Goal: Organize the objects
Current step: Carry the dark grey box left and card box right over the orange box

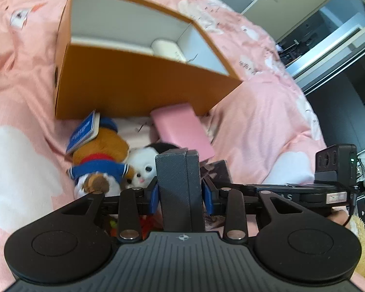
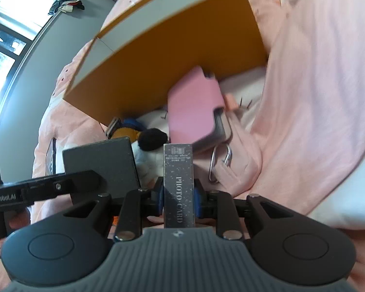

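Note:
My left gripper point(image 1: 178, 192) is shut on a dark grey textured box point(image 1: 177, 177), its blue pads point(image 1: 154, 197) pressing both sides. The same box point(image 2: 102, 163) shows at the left of the right wrist view. My right gripper point(image 2: 178, 194) is shut on a slim dark box marked PHOTO CARD point(image 2: 178, 170), held upright. Beyond both stands an open orange box point(image 1: 133, 85) with a white inside and a white object point(image 1: 166, 48) in it. At its foot lie a pink case point(image 1: 182, 131), a brown plush in a blue sailor suit point(image 1: 102, 150), a blue card point(image 1: 84, 131) and a panda plush point(image 1: 143, 163).
Everything rests on a rumpled pink bedspread point(image 1: 260, 121) with white cloud prints. A metal clip point(image 2: 219, 163) hangs by the pink case point(image 2: 194, 107). A doorway and dark furniture point(image 1: 340, 48) lie to the right. A window point(image 2: 2, 36) and clothes are at the far left.

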